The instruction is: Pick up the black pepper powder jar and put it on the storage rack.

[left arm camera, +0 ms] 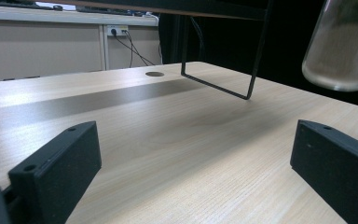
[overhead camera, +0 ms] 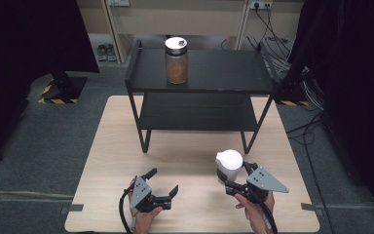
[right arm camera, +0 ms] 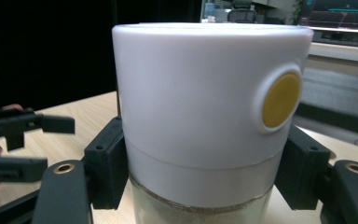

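Observation:
A glass jar with a white lid (overhead camera: 229,165) hangs a little above the table at the front right, and my right gripper (overhead camera: 234,173) is shut on it. In the right gripper view the jar (right arm camera: 205,116) stands upright between the black pads (right arm camera: 107,168), with a yellow round button on its lid and pale powder below. My left gripper (overhead camera: 163,181) rests at the front left, open with nothing in it. Its jaws (left arm camera: 196,163) stand wide apart over bare wood, and the held jar's bottom (left arm camera: 342,46) floats at the upper right.
A black two-level rack (overhead camera: 199,78) stands at the back of the wooden table (overhead camera: 117,146). On its top shelf is a second jar (overhead camera: 176,61) with brown contents and a white lid. Dark curtains hang on both sides; cables lie on the floor at the right.

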`<state>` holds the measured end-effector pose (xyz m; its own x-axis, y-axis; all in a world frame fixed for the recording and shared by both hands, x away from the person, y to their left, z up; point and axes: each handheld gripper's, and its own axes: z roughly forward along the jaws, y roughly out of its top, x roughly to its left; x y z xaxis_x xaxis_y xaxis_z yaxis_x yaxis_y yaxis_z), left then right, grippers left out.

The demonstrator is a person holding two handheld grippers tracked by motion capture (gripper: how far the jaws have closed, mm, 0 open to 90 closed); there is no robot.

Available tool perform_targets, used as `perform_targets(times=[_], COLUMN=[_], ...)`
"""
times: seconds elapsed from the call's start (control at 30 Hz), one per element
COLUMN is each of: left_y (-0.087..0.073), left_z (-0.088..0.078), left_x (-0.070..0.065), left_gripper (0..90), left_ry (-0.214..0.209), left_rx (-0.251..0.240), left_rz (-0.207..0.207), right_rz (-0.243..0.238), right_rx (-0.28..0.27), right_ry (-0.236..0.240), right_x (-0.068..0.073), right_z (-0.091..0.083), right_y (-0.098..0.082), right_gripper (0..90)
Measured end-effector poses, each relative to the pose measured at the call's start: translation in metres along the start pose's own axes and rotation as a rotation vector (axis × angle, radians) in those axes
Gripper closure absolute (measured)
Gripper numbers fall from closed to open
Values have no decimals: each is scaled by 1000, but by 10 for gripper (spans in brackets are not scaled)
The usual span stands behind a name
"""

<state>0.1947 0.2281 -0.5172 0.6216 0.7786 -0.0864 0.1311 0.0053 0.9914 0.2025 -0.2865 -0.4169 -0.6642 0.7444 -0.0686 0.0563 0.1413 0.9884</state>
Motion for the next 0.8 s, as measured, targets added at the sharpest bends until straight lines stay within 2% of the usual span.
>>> perform_targets(times=[0.23, 0.47, 0.6, 0.8], left_y=[0, 0, 0, 0], left_z=[0, 0, 0, 0], left_x=[0, 0, 0, 0], left_gripper=[11, 11, 11, 11], left_ry=[-1, 0, -1, -1], left_rx=[0, -1, -2, -2], left_rz=[-3, -2, -2, -1], right_rz=[12, -4, 18, 8], right_rx=[-13, -19, -27, -45], right_ry=[38, 69, 96, 107], right_x=[-8, -10, -14, -18], right_z=[8, 16, 22, 28], right_y=[25, 49, 60, 80], right_gripper=[308, 309, 309, 309])
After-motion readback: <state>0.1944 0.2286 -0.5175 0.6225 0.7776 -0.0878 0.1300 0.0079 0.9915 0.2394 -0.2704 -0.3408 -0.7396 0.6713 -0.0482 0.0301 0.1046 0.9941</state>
